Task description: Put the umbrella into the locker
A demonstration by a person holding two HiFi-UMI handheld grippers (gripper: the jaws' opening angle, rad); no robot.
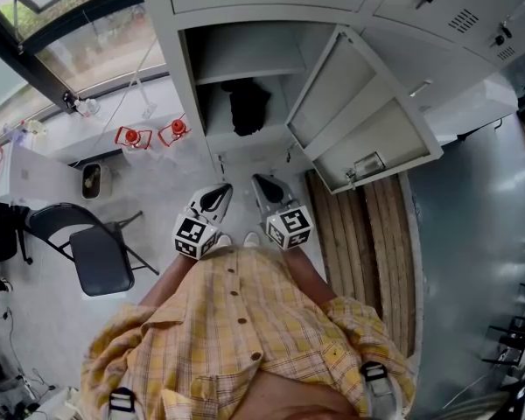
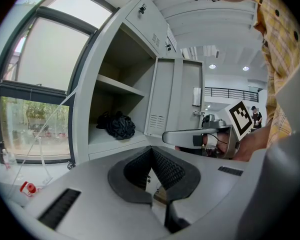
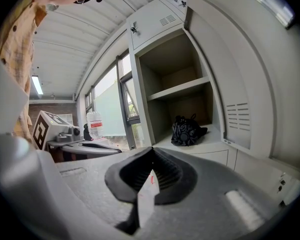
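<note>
A bank of grey metal lockers (image 1: 171, 24) fills the top of the head view, with one compartment standing open. Its door (image 1: 359, 103) is swung out wide to the right. To the lower left, a dark folding chair (image 1: 96, 256) stands on the pale floor (image 1: 175, 160), well apart from the lockers. In front of the open compartment, the left gripper (image 1: 219, 191) and the right gripper (image 1: 262, 185) are held side by side, both aimed at the opening. The left gripper's fingers (image 2: 172, 169) are closed tip to tip with nothing between them, and the right gripper's fingers (image 3: 132, 171) are likewise pressed together and empty. The black folded umbrella (image 1: 247, 108) lies bunched on the compartment's lower shelf, under an inner shelf.
</note>
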